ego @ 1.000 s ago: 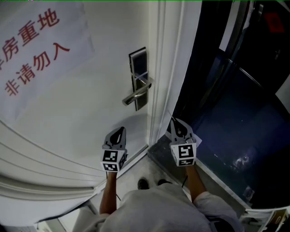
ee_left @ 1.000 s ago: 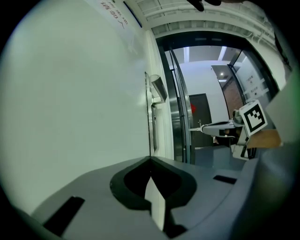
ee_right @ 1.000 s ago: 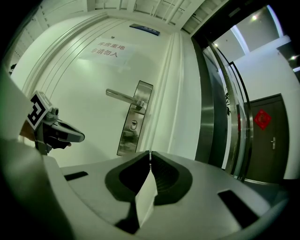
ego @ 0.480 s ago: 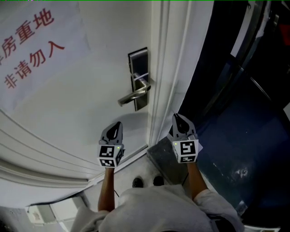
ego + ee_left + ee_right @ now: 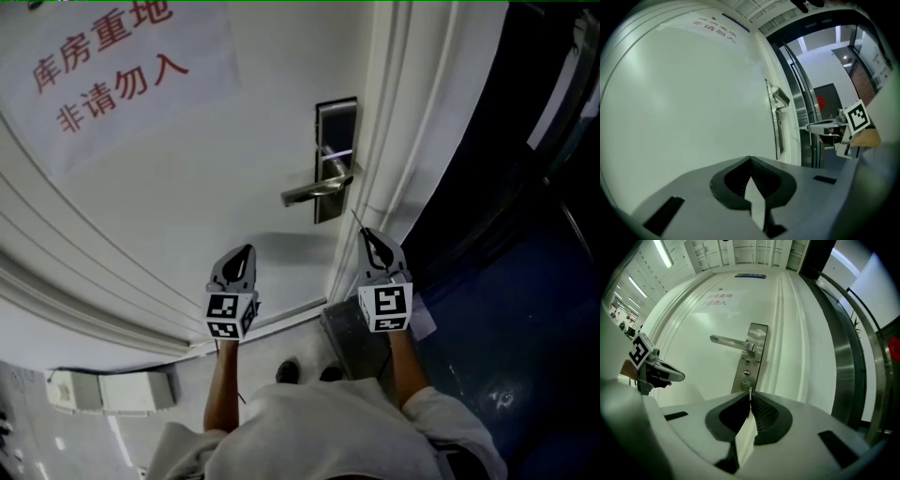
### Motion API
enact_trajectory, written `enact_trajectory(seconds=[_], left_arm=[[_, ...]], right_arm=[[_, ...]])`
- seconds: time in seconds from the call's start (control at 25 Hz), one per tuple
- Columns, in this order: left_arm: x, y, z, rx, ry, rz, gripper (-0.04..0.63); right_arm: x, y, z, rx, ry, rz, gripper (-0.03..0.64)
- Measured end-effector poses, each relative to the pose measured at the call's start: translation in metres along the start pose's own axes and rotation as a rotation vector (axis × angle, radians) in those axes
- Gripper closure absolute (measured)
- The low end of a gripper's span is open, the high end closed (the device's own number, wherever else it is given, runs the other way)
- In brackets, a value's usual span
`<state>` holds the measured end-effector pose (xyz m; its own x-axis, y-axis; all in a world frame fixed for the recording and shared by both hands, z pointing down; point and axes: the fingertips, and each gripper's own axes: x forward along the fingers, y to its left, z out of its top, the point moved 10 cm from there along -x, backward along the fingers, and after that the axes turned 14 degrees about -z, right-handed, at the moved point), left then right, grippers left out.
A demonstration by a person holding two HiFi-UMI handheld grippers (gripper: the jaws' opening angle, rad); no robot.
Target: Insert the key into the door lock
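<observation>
Seen from above, a person stands facing a white door (image 5: 216,197) that carries a paper sign (image 5: 112,66) printed with red characters, and holds a gripper in each hand. The right gripper (image 5: 367,234) has its jaws pressed together on the key (image 5: 750,397). The key is a thin metal blade pinched edge-on between the pads, with only its narrow tip standing out beyond the jaw ends. In the right gripper view that tip points toward the door's metal lock plate (image 5: 758,333) and sits just below the round keyhole (image 5: 746,374) — close to it but not touching, and not yet inserted. The lever handle (image 5: 729,340) juts out to the left from the plate, above the keyhole. In the head view the key's tip lies near the plate's lower right corner, over the white mouldings of the door frame (image 5: 398,141), apart from the plate itself. The left gripper (image 5: 247,250) is level with the right one and further left, in front of the plain door panel and well apart from the lock. Its jaws are closed against each other with nothing between them. To the right of the frame is a dark floor (image 5: 506,309), and the person's bare forearms and grey shirt fill the bottom of the head view.
</observation>
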<state>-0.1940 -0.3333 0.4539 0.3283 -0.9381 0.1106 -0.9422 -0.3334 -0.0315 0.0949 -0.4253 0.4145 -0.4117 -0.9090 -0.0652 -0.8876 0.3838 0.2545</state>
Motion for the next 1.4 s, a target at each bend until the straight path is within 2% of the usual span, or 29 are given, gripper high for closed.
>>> enact_trajectory(seconds=[0.28,0.52,0.64,0.96,1.4], left_arm=[[-0.023,0.008,-0.004,-0.022,-0.011,0.073,0.578],[-0.027,0.011,-0.008,-0.028,-0.009,0.071,0.578],[-0.022,0.012,-0.009,-0.029,-0.007,0.057,0.578],[-0.013,0.014,-0.01,-0.024,-0.006,0.025,0.578],[-0.004,0.018,-0.011,-0.031,-0.009,0.008,0.578]], right_arm=[[0.012,0.02,0.011,-0.017,-0.047,0.07,0.586],[0.019,0.02,0.021,-0.101,-0.084,0.063,0.586],[0.023,0.02,0.026,-0.217,-0.119,0.056,0.586],[0.028,0.026,0.035,-0.645,-0.206,0.031,0.586],[0.034,0.035,0.023,-1.035,-0.27,-0.003,0.586]])
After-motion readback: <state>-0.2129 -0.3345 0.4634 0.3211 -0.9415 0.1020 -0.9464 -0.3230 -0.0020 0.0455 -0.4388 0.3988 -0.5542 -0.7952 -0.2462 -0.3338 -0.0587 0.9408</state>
